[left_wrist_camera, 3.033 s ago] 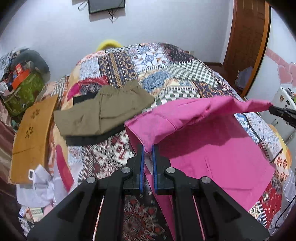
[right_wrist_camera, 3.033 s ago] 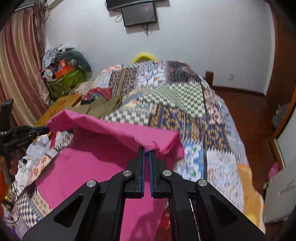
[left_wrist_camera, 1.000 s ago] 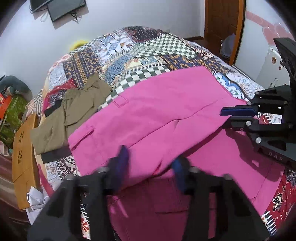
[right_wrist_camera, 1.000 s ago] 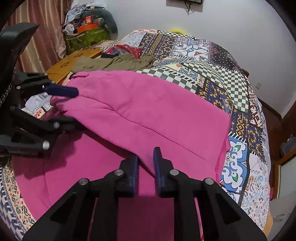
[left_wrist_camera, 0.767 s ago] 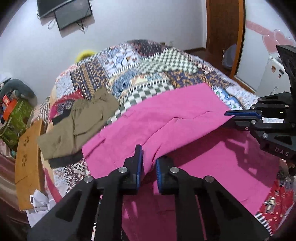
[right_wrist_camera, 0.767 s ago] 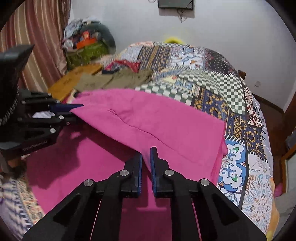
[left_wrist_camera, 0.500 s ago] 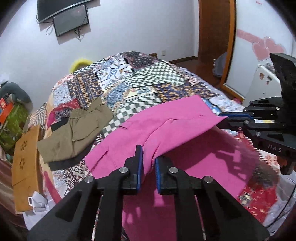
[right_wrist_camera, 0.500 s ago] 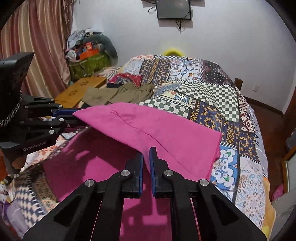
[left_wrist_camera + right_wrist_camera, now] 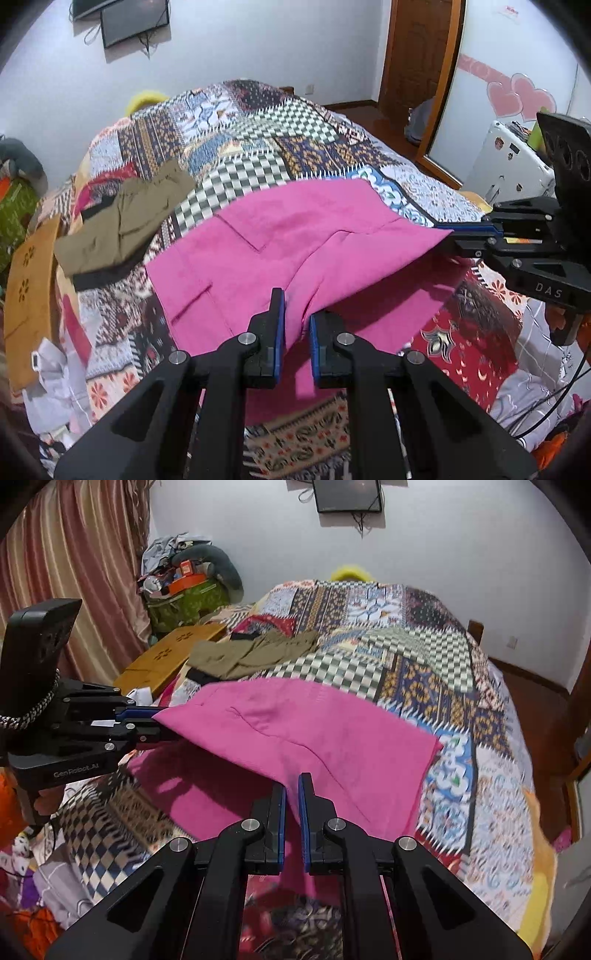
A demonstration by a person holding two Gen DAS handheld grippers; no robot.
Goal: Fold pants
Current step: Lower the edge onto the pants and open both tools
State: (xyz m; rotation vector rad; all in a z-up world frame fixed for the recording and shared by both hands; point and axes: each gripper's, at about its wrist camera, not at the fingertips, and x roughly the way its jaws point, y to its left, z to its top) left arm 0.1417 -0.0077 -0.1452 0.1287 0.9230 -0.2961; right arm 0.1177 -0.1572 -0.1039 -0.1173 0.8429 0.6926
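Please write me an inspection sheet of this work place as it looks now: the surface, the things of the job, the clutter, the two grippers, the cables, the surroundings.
Surface: bed with patchwork quilt, mostly bare at the far end.
Job's things: pink pants, near edge lifted off the quilt, far part lying flat.
Clutter: olive garment on the quilt beyond the pants; wooden board and a pile of bags beside the bed.
Grippers: left gripper shut on the pink fabric; right gripper shut on the same edge, further along.
Cables: thin black cable at the near right of the bed; wires hanging under the wall screen.
Surroundings: striped curtain, wooden door, white wall.
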